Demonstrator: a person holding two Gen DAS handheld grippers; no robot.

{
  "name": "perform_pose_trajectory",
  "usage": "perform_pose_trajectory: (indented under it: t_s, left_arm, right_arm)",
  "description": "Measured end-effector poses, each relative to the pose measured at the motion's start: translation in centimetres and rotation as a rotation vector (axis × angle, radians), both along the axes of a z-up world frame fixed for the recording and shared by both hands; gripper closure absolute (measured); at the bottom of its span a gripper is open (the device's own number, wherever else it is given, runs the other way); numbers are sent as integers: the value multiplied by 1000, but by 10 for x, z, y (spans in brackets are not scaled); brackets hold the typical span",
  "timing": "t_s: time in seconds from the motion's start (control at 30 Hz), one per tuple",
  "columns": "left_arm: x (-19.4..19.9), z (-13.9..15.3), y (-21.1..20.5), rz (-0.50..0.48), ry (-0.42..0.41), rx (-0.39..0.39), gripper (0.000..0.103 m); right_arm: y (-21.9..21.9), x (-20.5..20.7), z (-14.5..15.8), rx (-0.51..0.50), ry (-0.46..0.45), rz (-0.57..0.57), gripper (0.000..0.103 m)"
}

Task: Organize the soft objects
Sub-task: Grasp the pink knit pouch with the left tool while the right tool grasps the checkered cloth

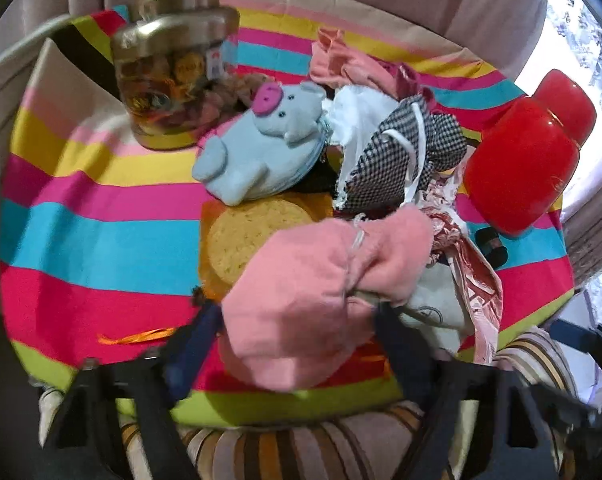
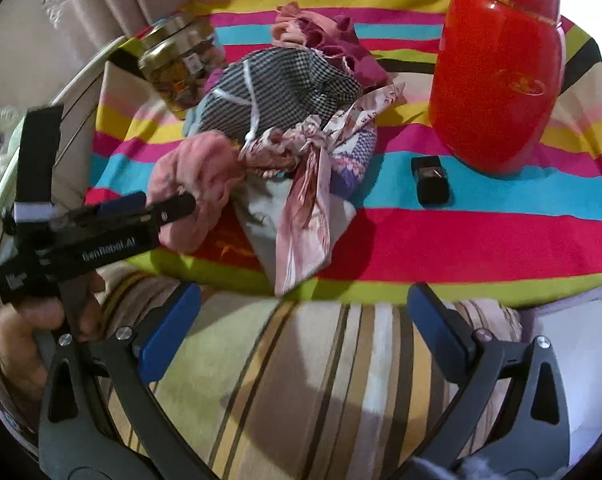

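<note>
Pink cloth (image 1: 301, 280) lies low centre of the left view, bunched between the left gripper (image 1: 297, 308) and seemingly pinched, at the pile's near edge, while the right gripper (image 2: 301, 332) gapes empty over the striped cushion, farther off.

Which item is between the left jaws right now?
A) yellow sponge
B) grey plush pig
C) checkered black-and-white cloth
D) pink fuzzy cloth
D: in the left wrist view the pink fuzzy cloth is bunched between the left gripper jaws, and the right wrist view shows the same; the grey plush pig, checkered cloth and yellow sponge lie farther back on the striped tablecloth.
</note>
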State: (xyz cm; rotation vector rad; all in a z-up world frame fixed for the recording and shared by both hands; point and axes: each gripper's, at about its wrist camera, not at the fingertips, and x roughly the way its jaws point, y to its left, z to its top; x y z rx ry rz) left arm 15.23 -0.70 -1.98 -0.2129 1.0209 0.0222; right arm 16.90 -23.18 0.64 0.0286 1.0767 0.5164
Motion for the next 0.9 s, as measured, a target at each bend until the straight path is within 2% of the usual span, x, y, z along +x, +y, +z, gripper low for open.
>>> perform_pose_trajectory:
  t_s: [0.03,0.13,0.23,0.37,0.53,0.67,0.73,0.9]
  left_arm:
    - [1,-2,2,-2,0,-19,51]
    - [-4,-2,3,-4,-28,-44,72]
    - [-17,2,6,3,-89,-67,77]
    - [-32,12,17,44,-177,-110,79]
    - [-51,22,38,170,-267,-152,80]
    - [-49,14,60,252,-259,-215,80]
    - [-47,11,63,254,-253,-227,80]
    - [-49,9,63,248,-260,-227,79]
  right_arm:
    - [2,7,-1,3,4,-7,0]
    - [9,23,3,2,-23,-22,0]
    - [17,40,6,4,-47,-39,0]
    - [29,63,10,23,-67,-54,0]
    - [55,81,20,12,-99,-45,0]
    - [84,92,18,-44,-134,-21,0]
    - [100,99,14,-105,-170,-6,0]
    - [120,110,4,-164,-189,1,0]
